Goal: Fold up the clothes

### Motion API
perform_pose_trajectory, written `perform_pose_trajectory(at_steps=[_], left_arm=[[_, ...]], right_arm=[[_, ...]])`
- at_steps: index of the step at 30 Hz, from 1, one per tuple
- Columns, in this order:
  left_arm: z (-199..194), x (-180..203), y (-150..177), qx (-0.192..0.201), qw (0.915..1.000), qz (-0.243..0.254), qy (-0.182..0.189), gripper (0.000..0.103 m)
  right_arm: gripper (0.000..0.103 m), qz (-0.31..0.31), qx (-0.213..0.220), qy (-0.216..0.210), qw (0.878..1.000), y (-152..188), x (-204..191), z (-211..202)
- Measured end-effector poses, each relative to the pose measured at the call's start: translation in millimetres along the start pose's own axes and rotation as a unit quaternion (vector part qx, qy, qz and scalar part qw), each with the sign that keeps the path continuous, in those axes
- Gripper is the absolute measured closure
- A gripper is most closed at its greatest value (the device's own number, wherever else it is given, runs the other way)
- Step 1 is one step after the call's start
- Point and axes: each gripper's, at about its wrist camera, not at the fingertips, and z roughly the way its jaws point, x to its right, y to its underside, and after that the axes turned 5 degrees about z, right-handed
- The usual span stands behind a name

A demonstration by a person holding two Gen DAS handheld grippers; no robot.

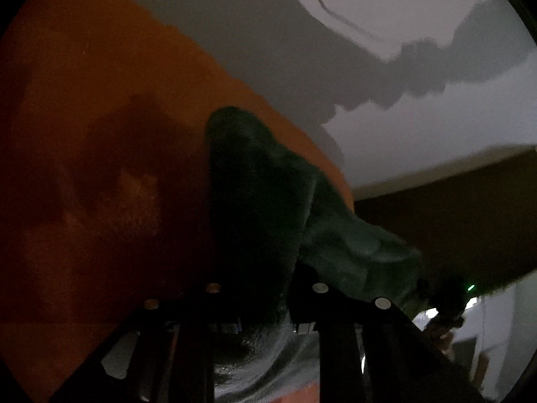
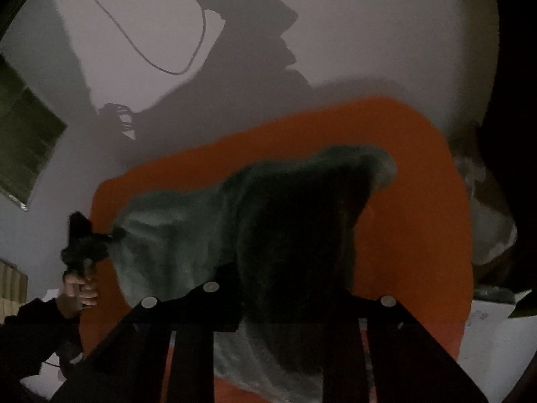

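Note:
A dark green fleecy garment (image 1: pixel 268 184) (image 2: pixel 285 218) hangs stretched between both grippers above an orange cloth (image 1: pixel 100 100) (image 2: pixel 419 168) spread on the pale table. My left gripper (image 1: pixel 265 292) is shut on one end of the garment, whose fabric bunches between the fingers. In the right wrist view the left gripper (image 2: pixel 84 235) appears at the left, held by a hand (image 2: pixel 79 288), pinching the garment's corner. My right gripper (image 2: pixel 285 299) is shut on the other end, and fabric drapes over its fingers and hides the tips. The left wrist view shows the right gripper (image 1: pixel 439 297) dimly at the lower right.
A thin cable (image 2: pixel 151 63) (image 1: pixel 335 16) loops on the pale table (image 2: pixel 369 33) beyond the orange cloth. A dark flat object (image 2: pixel 27 141) lies at the far left. Something pale and crumpled (image 2: pixel 490 231) sits right of the cloth. The light is dim, with strong shadows.

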Motion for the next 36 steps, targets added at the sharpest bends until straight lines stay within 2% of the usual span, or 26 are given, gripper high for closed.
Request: perform_pose_trajectory(at_steps=[3,6,12,16,20,23,25,28,29,30,31,32,33,34,36], left_arm=[[-14,3,-10,0.0,0.9999,-0.003,0.014,0.083],[-35,1,-21,0.019,0.9994,-0.017,0.025,0.083],[-155,-32,-47,0.061,0.9978,-0.02,0.019,0.083],[-229,-45,-63,0.078,0.9965,-0.012,-0.026,0.083],[-277,-77,-75,0.076,0.9919,-0.007,-0.101,0.083],[-282,-126,-76,0.065,0.9853,-0.021,-0.156,0.083],[-264,-160,-75,0.05,0.9793,-0.03,-0.194,0.08],[-234,-210,-76,0.027,0.9616,-0.044,-0.269,0.076],[-228,-224,-76,0.025,0.9554,-0.051,-0.29,0.073],[-221,-238,-75,0.024,0.9486,-0.059,-0.31,0.072],[-216,-251,-79,0.023,0.9425,-0.075,-0.325,0.071],[-214,-259,-85,0.025,0.9385,-0.092,-0.332,0.07],[-204,-256,-93,0.03,0.9357,-0.099,-0.337,0.07],[-187,-248,-104,0.035,0.933,-0.101,-0.344,0.07],[-185,-235,-117,0.047,0.9278,-0.092,-0.358,0.066]], right_arm=[[0.082,-0.028,0.015,0.016,0.999,-4,-51,-23],[0.082,-0.015,0.02,0.018,1.0,-8,-90,-36],[0.082,0.034,0.01,-0.022,0.999,-13,-154,-39],[0.083,0.046,-0.017,-0.068,0.996,-7,-207,2],[0.083,0.048,-0.057,-0.105,0.992,4,-247,80],[0.083,0.059,-0.104,-0.119,0.986,18,-258,165],[0.082,0.074,-0.142,-0.111,0.981,35,-254,226],[0.078,0.084,-0.188,-0.076,0.976,66,-236,308],[0.074,0.085,-0.189,-0.058,0.977,73,-227,327],[0.059,0.088,-0.182,-0.044,0.978,77,-218,337],[0.034,0.093,-0.173,-0.028,0.98,77,-209,341],[0.025,0.098,-0.164,-0.01,0.982,74,-199,342],[0.019,0.093,-0.156,0.0,0.983,71,-194,337],[0.019,0.081,-0.146,0.009,0.986,69,-193,328],[0.019,0.05,-0.124,0.033,0.991,65,-191,308]])
